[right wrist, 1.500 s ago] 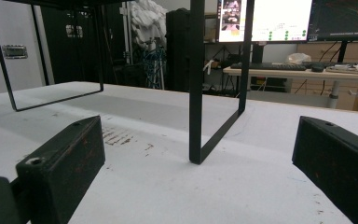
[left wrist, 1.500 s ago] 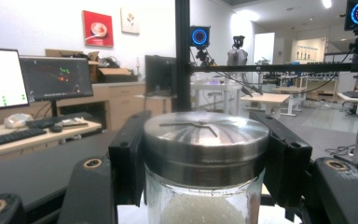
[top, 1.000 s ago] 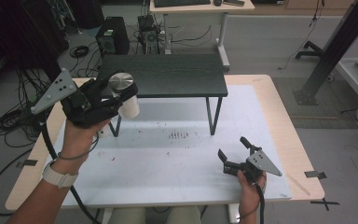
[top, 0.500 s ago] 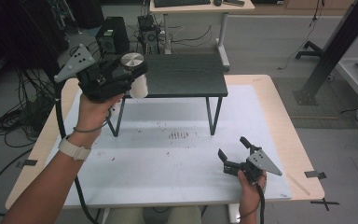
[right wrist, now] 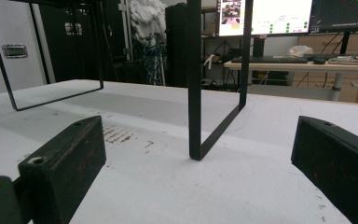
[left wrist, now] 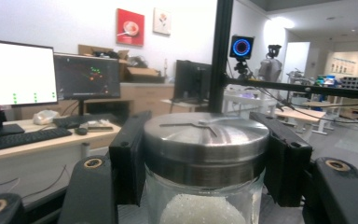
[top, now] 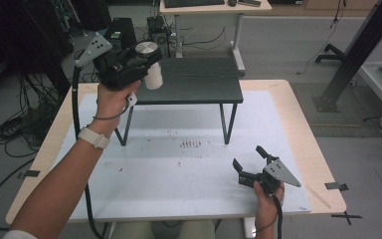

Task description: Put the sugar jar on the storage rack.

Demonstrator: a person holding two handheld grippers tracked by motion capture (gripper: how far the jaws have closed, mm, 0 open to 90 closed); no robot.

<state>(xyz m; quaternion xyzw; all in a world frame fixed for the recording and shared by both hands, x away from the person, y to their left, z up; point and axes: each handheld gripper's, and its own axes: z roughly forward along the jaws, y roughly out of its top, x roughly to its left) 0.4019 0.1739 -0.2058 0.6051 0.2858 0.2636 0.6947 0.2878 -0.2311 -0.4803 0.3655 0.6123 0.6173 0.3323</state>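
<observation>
A glass jar (top: 152,74) with a steel lid and white grains inside hangs in my left gripper (top: 148,62), which is shut on it just under the lid. It sits in the air over the left end of a small black shelf (top: 199,82) on thin metal legs. In the left gripper view the jar (left wrist: 205,154) stands upright between both black pads (left wrist: 128,158). My right gripper (top: 248,157) rests low on the white mat (top: 179,174) at the front right, open with nothing between its jaws. It faces the shelf's leg (right wrist: 193,93).
The shelf stands at the back of the mat on a wooden table (top: 303,124). Dark smudges (top: 191,144) mark the mat's middle. Behind the table are a desk (top: 214,7), a computer tower (top: 117,27) and loose cables on the floor.
My left hand has carried the jar away from me and to the right, from beside the shelf's left corner to over its left end. The right gripper has stayed put.
</observation>
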